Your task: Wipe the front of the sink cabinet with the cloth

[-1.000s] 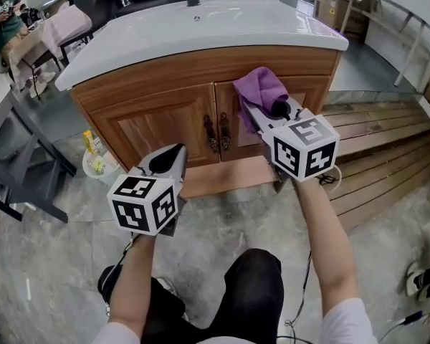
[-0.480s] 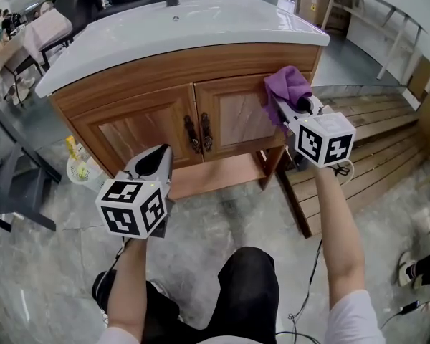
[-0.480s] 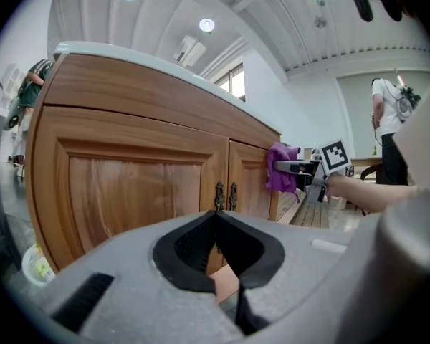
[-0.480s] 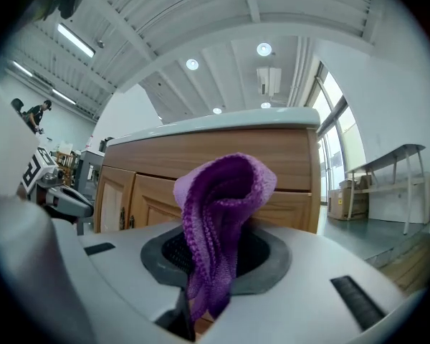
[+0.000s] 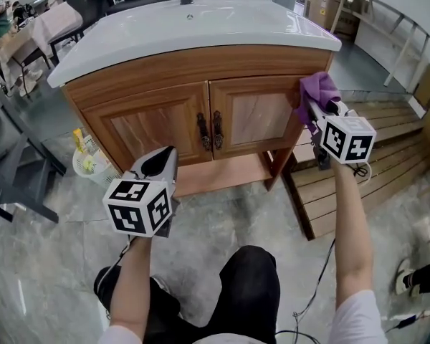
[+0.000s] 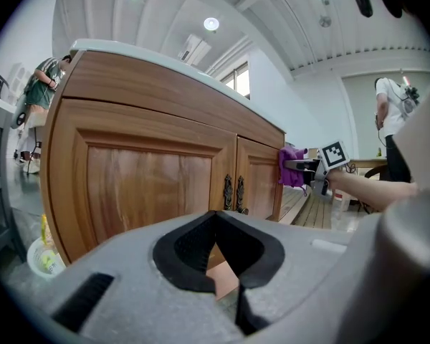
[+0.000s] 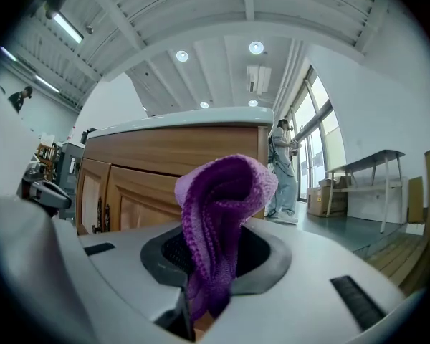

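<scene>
Cloth [image 5: 315,90] is clenched in your right hand-held gripper [image 5: 314,112], at the right edge of the sink cabinet [image 5: 158,124] front; the doors stretch leftward from it. Your left hand-held gripper [image 5: 162,163] hangs closed and empty, lower left.

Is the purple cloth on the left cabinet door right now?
No, the purple knitted cloth held in the right gripper sits against the wooden sink cabinet's right corner.

Beneath me the grey stone floor [image 5: 258,213] carries the cabinet [image 5: 165,131], a small white basket [image 5: 79,169] of bottles [image 5: 83,143] just beside its left corner, and slatted wooden decking [image 5: 376,170] close on my right.
</scene>
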Available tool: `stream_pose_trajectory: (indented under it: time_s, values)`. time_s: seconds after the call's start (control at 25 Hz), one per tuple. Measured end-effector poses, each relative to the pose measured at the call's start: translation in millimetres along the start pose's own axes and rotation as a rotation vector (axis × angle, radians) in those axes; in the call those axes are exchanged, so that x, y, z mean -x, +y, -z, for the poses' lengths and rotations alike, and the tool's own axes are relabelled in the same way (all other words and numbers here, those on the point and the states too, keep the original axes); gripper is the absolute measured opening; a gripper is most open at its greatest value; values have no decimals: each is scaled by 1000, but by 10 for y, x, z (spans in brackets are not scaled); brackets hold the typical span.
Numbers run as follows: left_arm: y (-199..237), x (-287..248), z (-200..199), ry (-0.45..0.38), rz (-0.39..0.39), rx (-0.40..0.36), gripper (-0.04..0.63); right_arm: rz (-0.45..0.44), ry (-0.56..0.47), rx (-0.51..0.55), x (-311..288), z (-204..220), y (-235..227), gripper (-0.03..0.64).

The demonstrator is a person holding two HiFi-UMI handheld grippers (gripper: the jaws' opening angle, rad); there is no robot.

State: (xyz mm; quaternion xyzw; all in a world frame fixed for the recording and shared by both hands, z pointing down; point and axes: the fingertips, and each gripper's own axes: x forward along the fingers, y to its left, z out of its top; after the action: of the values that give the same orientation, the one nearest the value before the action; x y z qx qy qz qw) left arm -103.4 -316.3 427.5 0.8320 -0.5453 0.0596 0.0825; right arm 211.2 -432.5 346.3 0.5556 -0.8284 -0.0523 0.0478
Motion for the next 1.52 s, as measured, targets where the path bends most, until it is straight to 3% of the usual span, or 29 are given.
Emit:
stream_pose_trajectory:
  time_s: [0.28, 0.56, 0.72, 0.88, 1.2, 1.52]
  values:
    - [141, 97, 50, -10, -19, -3, 6, -102, -68, -59, 189, -224, 576, 83]
    - [349, 218, 80, -38, -50, 24, 6, -360, -147, -69, 167, -450, 1971, 83]
    - [602, 343, 135, -22, -114, 21, 7, -502, -151, -69, 45, -452, 2826, 83]
    - [887, 537, 166, -42, -171, 66, 6, -611, -149, -61, -60, -410, 3559, 83]
    - [1350, 932, 224, -47, -299, 58, 6, -754, -142, -88, -316, -291, 4563, 83]
    - [1585, 1208, 258, -38, -374, 58, 6, -807, -114, -88, -597, -55, 5157, 84]
